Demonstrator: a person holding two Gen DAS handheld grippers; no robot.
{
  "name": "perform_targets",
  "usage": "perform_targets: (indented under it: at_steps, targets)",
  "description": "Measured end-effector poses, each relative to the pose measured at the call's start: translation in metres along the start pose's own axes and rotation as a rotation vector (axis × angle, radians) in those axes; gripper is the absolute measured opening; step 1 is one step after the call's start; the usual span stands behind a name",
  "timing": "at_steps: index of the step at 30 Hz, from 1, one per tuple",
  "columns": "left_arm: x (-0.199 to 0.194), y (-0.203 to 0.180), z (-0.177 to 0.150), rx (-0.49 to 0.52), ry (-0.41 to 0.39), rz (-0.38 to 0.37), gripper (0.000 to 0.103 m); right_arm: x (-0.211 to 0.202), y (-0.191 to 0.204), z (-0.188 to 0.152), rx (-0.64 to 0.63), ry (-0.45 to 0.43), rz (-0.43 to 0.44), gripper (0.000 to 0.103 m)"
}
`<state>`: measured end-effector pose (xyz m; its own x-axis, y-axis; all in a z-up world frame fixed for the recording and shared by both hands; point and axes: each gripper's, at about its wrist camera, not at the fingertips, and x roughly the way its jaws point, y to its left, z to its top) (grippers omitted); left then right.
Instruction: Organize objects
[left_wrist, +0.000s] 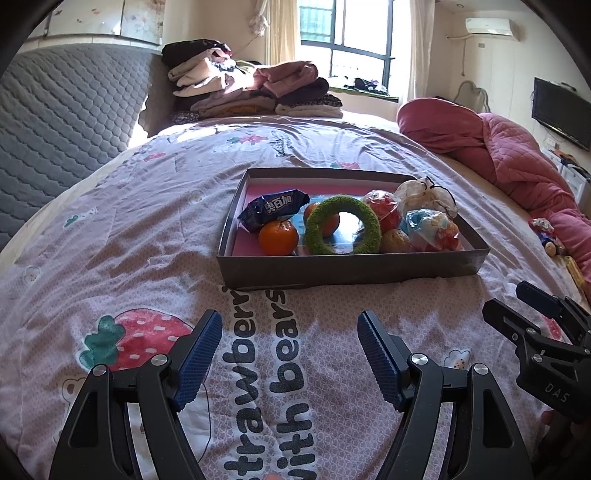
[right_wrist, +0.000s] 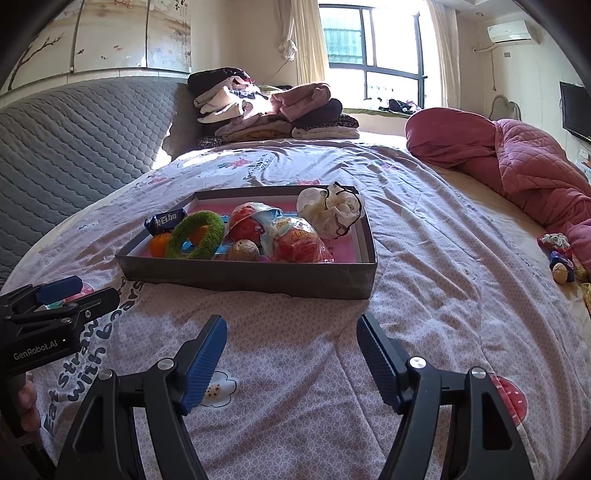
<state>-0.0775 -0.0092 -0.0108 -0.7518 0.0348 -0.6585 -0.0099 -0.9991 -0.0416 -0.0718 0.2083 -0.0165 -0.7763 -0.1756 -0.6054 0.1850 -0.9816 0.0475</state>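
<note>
Looking left to right across the left wrist view: grey quilted headboard (left_wrist: 62, 110), diamond-stitched, then a stack of folded clothes (left_wrist: 251, 85) at the far edge of the bed. Bedspread (left_wrist: 129, 229) is thin printed cotton, lilac lattice pattern, strawberry graphic plus text "strawberr… with bears".

Shallow rectangular box (left_wrist: 351, 267), dark cardboard walls, pink liner, sits mid-bed. Contents left to right: dark blue crinkly snack packet (left_wrist: 271, 208) with white Chinese characters, glossy round orange (left_wrist: 277, 238), fuzzy green ring (left_wrist: 341, 230) leaning upright on a 2nd orange fruit, red ball in clear wrap (left_wrist: 384, 210), small tan nut-like ball (left_wrist: 395, 240), wrapped toy egg, blue/white/red (left_wrist: 434, 230), crumpled white bag with black trim (left_wrist: 424, 197) at the far right corner.

Right of the box: rumpled pink quilted blanket (left_wrist: 517, 155), flat-screen TV (left_wrist: 561, 112) on the wall, AC unit (left_wrist: 487, 26) up high, window (left_wrist: 351, 37) with cream curtains.

Left gripper (left_wrist: 290, 354): jaws apart, nothing between, ribbed blue pads (left_wrist: 201, 354), black frame, hovering over the bedspread short of the box. Right gripper (right_wrist: 291, 356): same build, jaws apart, empty, near the box's front-right wall. Its body reads "DAS" in the left view; left unit reads "GenRobot.AI" in the right view. Small wrapped items (right_wrist: 559, 254) lie loose by the blanket, well apart from the box.
</note>
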Motion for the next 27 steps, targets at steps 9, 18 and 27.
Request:
perform_targets:
  at_steps: [9,18,27]
  targets:
    - [0.0004,0.0014,0.0013,-0.007,0.002,0.007,0.077,0.0011,0.0022,-0.0015,-0.007,0.003,-0.001,0.072]
    - [0.0021,0.0014,0.0006,-0.008,0.011,0.002,0.077,0.0028,0.0035,-0.0042,-0.015,0.016,0.001,0.072]
    - [0.0036,0.0009,-0.0001,-0.001,0.018,-0.006,0.077,0.0034,0.0029,-0.0045,-0.014,0.017,0.001,0.072]
